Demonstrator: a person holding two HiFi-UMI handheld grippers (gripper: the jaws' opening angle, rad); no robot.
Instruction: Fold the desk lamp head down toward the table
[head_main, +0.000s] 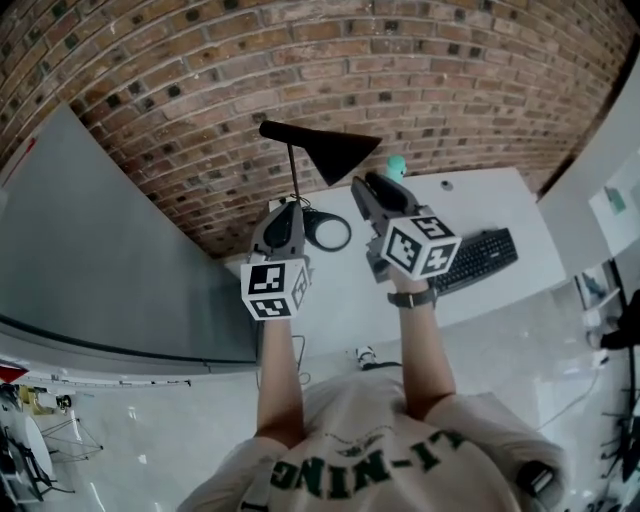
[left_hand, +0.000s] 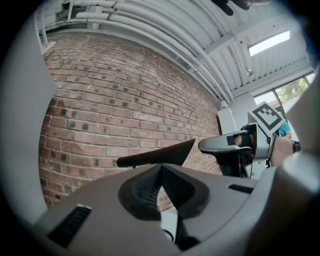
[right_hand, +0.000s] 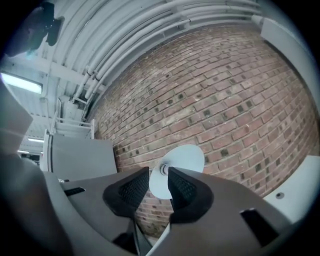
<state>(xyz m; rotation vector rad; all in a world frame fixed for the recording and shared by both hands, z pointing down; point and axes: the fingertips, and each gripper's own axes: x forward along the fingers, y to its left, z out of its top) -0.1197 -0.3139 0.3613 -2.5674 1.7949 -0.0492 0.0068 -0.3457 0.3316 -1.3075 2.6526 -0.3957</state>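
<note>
Desk lamp stood on the white table (head_main: 478, 203) near the brick wall, its black head (head_main: 330, 152) up on the thin stem above the ring base (head_main: 327, 232). L gripper (left_hand: 160, 169) had its jaws closed together w/ nothing between. R gripper (right_hand: 159, 172) had jaws apart & gripped nothing, the head's pale inside showing beyond the gap.

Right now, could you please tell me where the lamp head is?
In the head view, the black lamp head sits centre, before the brick wall, just beyond the right gripper and above the left gripper.
</note>
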